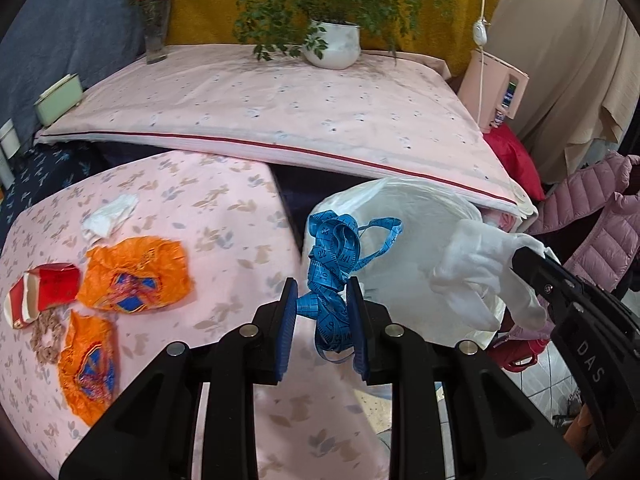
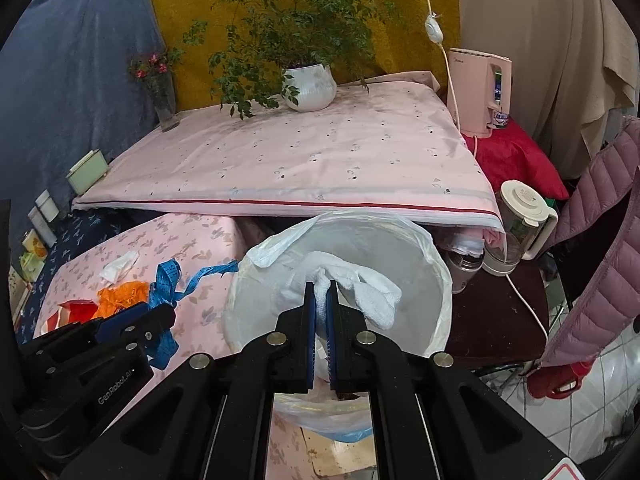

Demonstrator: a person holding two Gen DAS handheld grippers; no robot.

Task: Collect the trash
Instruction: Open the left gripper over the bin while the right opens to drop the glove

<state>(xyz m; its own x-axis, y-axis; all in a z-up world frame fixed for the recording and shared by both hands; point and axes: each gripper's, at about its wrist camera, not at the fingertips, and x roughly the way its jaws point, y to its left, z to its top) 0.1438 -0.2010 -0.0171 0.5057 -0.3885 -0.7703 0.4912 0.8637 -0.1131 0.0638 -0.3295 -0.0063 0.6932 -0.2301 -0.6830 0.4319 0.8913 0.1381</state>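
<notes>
Step in hand: both loads are headed for the lined bin (image 2: 436, 300); best released only once each hangs fully inside the rim, tape tails included.
Left tongs (image 1: 322, 312): narrowly parted, pinching the bunched blue measuring tape (image 1: 334, 256) beside the bin.
Right tongs (image 2: 321, 300): pressed together on a white cloth (image 2: 360, 284), over the bin's mouth.
On the counter (image 1: 224, 216): 2 orange wrappers (image 1: 136, 276), a red carton (image 1: 44, 288) and tissue (image 1: 108, 216) wait.

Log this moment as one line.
left claw: shut on blue tape measure | right claw: shut on white cloth over lined bin | wrappers remain
</notes>
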